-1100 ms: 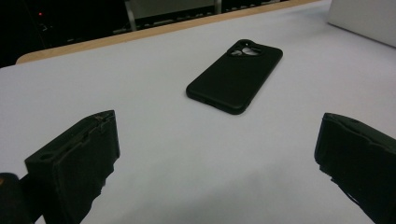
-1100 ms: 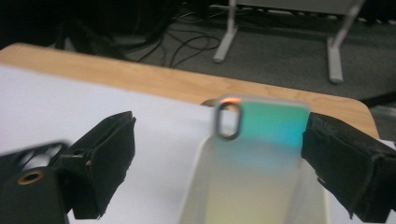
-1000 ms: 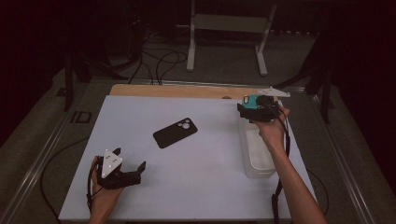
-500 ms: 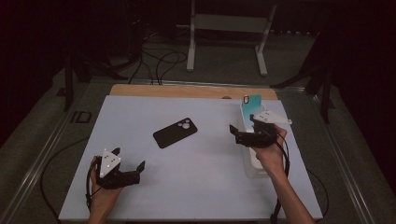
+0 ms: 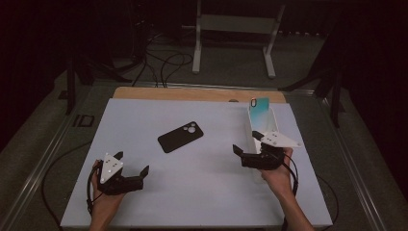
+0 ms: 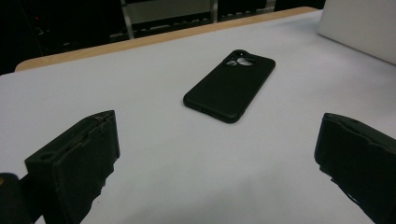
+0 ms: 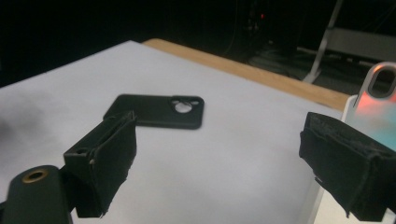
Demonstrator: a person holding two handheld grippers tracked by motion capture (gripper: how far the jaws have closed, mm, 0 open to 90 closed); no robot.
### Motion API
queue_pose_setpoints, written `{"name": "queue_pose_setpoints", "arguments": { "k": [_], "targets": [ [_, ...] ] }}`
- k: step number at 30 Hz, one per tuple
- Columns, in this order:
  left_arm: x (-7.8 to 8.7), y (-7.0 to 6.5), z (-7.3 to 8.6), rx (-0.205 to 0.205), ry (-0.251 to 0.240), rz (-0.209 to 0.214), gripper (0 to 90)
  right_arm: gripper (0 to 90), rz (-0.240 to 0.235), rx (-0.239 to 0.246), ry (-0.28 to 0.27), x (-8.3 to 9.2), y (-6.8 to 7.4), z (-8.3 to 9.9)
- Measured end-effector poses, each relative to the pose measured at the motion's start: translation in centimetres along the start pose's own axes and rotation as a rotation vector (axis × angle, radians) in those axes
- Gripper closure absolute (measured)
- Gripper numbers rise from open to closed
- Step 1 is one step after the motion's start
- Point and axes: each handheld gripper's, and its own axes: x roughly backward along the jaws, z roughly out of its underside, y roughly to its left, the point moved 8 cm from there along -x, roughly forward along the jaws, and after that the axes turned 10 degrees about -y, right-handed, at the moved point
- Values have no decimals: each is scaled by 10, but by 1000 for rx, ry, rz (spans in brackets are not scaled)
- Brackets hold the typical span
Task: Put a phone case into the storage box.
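White board (image 5: pixel 202 192) covers the table under both your hands, with a strip of bare wood (image 5: pixel 192 94) showing along its far edge.

Far left: your left gripper (image 5: pixel 131 173) sits low over the near left part of the board, grey three-cornered plate on top, cable looping back past your wrist. In the left gripper view its jaws stand wide apart with nothing between them, only bare white surface.

Centre: black phone case (image 5: pixel 180 136) lies flat on the board, camera cutout at its far right end, set at a slant. It is well apart from both grippers, ahead of the left one and off to the left of the right one. In the left gripper view the case (image 6: pixel 229 86) sits squarely ahead between the jaws, farther up the board. In the right gripper view it (image 7: pixel 155 111) shows beyond the left-hand jaw, slightly blurred.

Right: your right gripper (image 5: pixel 246 144) hangs just above the board, tips pointing left toward the middle. Its jaws are spread wide and grip nothing.

Far right: clear long bin (image 5: pixel 263 126) stands just beside the right gripper, along the right side of the board. A teal phone case (image 5: pixel 260 109) leans upright at the bin's far end; the right gripper view catches it (image 7: pixel 379 105) behind the right-hand jaw.
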Motion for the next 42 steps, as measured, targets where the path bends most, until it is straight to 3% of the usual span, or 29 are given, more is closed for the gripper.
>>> {"name": "queue_pose_setpoints", "arguments": {
  "k": [13,24,42],
  "targets": [
    [-2,-8,-5,-7,7,49,5,112,-26,32,-33,14,14,18],
    [-12,-17,-10,-45,33,92,3,112,-25,13,-38,19,11,24],
    [-28,-14,-26,-46,20,107,3,127,-14,4,-64,23,7,21]
  ]
}}
